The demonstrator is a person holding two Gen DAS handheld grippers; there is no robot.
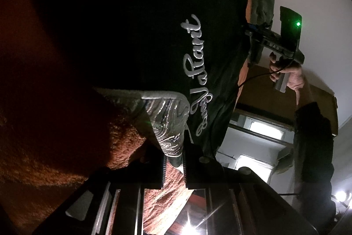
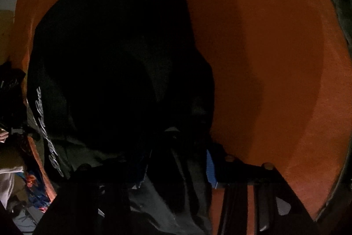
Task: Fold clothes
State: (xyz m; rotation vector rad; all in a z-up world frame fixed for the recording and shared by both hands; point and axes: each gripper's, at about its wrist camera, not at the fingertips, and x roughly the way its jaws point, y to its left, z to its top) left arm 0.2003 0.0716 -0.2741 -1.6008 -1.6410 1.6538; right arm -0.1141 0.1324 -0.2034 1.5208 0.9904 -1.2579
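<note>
From the left wrist camera, I see the black T-shirt (image 1: 143, 25) spread on the orange blanket (image 1: 55, 158), its long axis running from my tool up and away. The silver script lettering (image 1: 197, 76) runs along that same line, reading sideways. My left tool (image 1: 173, 160) is clenched on the shirt's edge, where a silver patterned patch (image 1: 165, 122) bunches between the fingers. Across the shirt, the right tool (image 1: 256, 45) meets the far edge; I cannot tell its grip from here.

From the right wrist camera, the shirt (image 2: 114, 58) is nearly featureless in the dark, lying left of bare blanket (image 2: 275, 58). Dark cloth is gathered at the right tool (image 2: 176, 160); the fingers are too shadowed to tell whether they grip it.
</note>
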